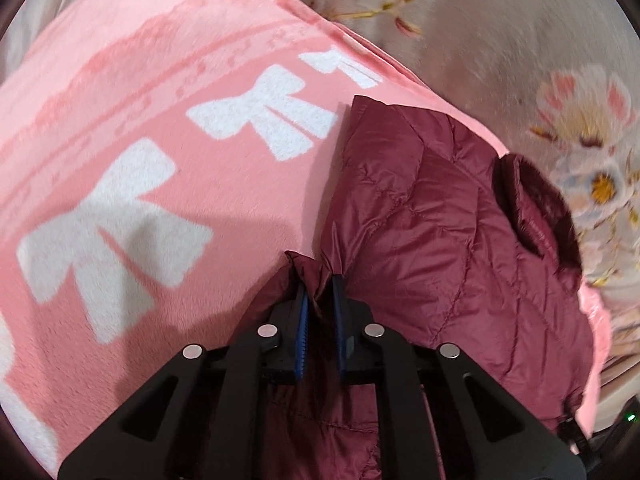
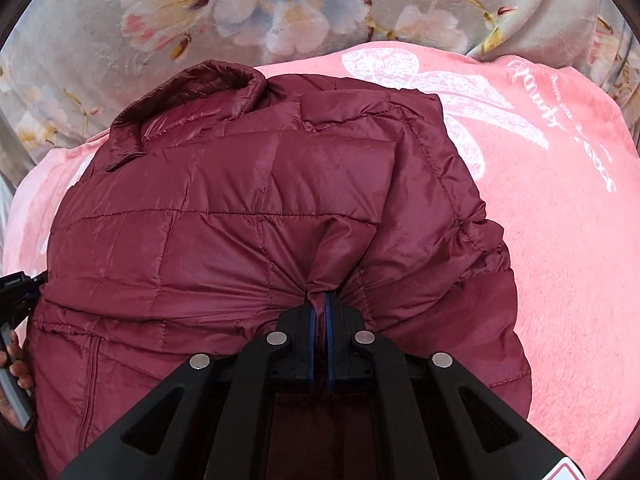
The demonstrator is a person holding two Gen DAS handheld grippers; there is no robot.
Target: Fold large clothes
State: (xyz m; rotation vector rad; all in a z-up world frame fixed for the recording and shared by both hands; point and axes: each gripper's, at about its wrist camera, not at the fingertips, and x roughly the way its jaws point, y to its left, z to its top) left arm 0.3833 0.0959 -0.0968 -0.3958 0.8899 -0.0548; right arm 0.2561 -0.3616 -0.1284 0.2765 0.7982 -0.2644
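A maroon quilted puffer jacket (image 2: 248, 216) lies on a pink blanket (image 2: 560, 240), its collar (image 2: 188, 108) at the far left. In the left wrist view the jacket (image 1: 440, 232) lies to the right, collar (image 1: 536, 208) at the far right. My left gripper (image 1: 319, 280) is shut on a bunched fold of the jacket's edge. My right gripper (image 2: 320, 300) is shut on a pinched ridge of the jacket's fabric near its lower part. The blue pads (image 1: 303, 320) press the cloth from both sides.
The pink blanket (image 1: 140, 160) with white bows spreads to the left. It lies on a grey floral bedcover (image 2: 280, 12), which also shows in the left wrist view (image 1: 540, 60). The person's hand with the other gripper's handle (image 2: 16, 344) shows at the left edge.
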